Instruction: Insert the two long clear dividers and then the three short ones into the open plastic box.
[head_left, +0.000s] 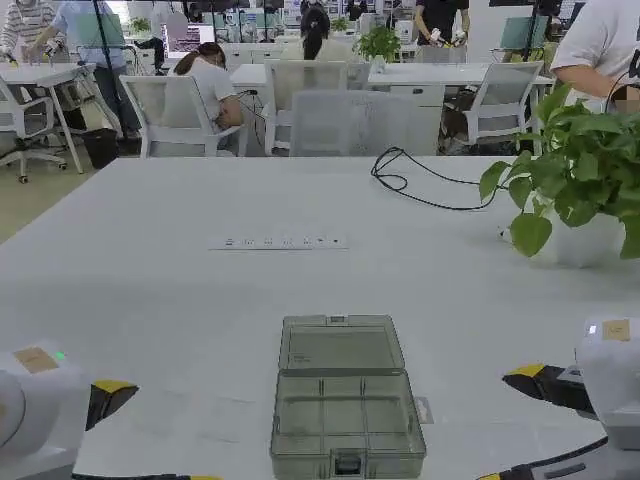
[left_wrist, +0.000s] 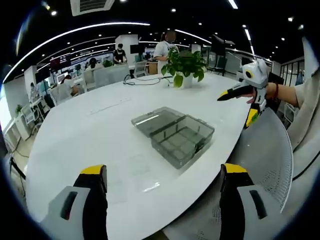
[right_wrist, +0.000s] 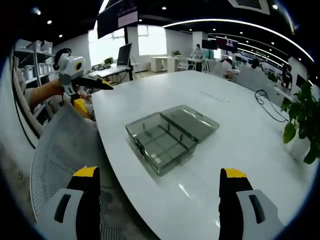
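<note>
Left gripper (head_left: 150, 435) enters the head view at 8 o'clock and right gripper (head_left: 508, 425) at 4 o'clock. Both have their jaws spread and hold nothing. Plastic box (head_left: 300, 455) sits between them at 6 o'clock on the white table (head_left: 200, 300). Its lid (head_left: 340, 348) lies flat on the 12 o'clock side, and thin partition lines show inside.

Left gripper view: jaws apart, box (left_wrist: 192, 152) at centre, right gripper (left_wrist: 235, 109) at 2 o'clock.

Right gripper view: jaws apart, box (right_wrist: 142, 150) at centre, left gripper (right_wrist: 95, 97) at 10 o'clock.
</note>
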